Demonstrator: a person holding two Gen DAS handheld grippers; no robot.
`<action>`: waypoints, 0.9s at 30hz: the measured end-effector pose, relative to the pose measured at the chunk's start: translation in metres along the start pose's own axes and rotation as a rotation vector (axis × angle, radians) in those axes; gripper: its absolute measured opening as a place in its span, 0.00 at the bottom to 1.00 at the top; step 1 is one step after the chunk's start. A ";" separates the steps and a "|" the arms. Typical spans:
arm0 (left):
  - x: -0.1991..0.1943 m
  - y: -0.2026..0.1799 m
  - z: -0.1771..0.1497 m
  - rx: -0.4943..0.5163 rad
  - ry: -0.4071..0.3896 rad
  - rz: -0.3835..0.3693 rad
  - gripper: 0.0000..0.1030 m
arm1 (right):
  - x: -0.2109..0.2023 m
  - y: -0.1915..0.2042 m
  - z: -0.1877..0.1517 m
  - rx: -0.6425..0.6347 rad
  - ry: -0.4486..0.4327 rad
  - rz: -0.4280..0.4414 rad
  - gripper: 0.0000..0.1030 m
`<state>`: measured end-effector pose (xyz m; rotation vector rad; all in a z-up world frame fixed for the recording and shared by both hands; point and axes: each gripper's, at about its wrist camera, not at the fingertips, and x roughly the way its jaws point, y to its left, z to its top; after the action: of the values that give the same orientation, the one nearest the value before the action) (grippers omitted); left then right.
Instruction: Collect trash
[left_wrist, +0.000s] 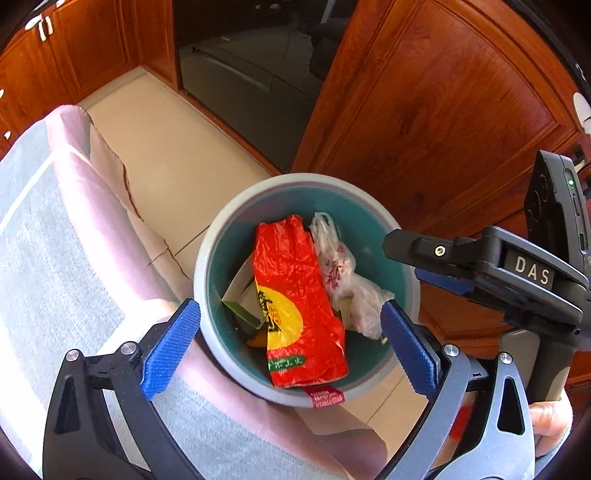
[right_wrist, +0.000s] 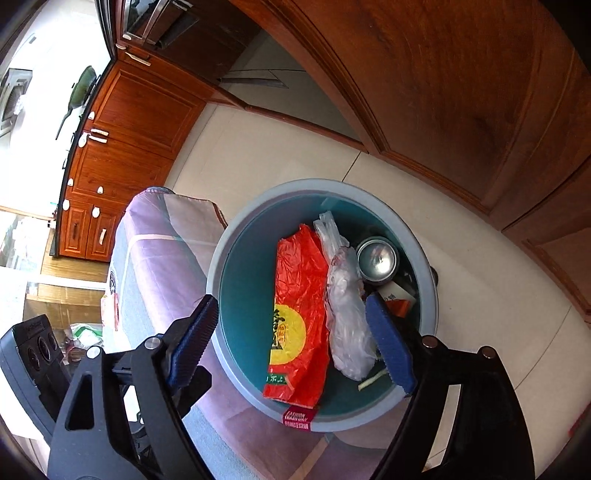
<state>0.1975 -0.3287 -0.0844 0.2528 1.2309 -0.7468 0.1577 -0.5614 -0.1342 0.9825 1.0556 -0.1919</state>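
Note:
A teal trash bin with a grey rim (left_wrist: 306, 179) (right_wrist: 310, 184) stands on the floor below both grippers. Inside lie a crumpled red plastic bag with a yellow circle (left_wrist: 295, 288) (right_wrist: 299, 291), a clear plastic bag (left_wrist: 343, 273) (right_wrist: 347, 321), a metal can (right_wrist: 376, 258), a small box (right_wrist: 399, 295) and a green packet (left_wrist: 240, 312). My left gripper (left_wrist: 290, 349) hangs open over the bin, its blue pads wide apart and touching nothing. My right gripper (right_wrist: 291, 343) is open above the bin too, with nothing between its pads. The bags rest loose in the bin.
A surface covered in pink and grey cloth (left_wrist: 74, 240) (right_wrist: 159, 251) touches the bin's left side. A wooden door (left_wrist: 443, 92) and wooden cabinets (left_wrist: 74, 48) (right_wrist: 125, 122) ring the pale tile floor (right_wrist: 277, 147). The right gripper's black housing (left_wrist: 517, 269) shows beside the left gripper, with a hand (left_wrist: 550, 417) below it.

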 end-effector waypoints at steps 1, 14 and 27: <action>-0.003 0.000 -0.002 0.000 -0.001 0.001 0.95 | -0.001 0.000 -0.001 0.002 0.001 -0.002 0.82; -0.087 -0.004 -0.035 0.060 -0.141 0.155 0.96 | -0.047 0.023 -0.039 -0.062 -0.047 -0.004 0.93; -0.142 0.011 -0.093 0.003 -0.182 0.198 0.96 | -0.103 0.063 -0.100 -0.285 -0.124 -0.152 0.93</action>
<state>0.1153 -0.2154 0.0114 0.2982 1.0163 -0.5866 0.0758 -0.4804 -0.0277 0.6266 1.0114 -0.2176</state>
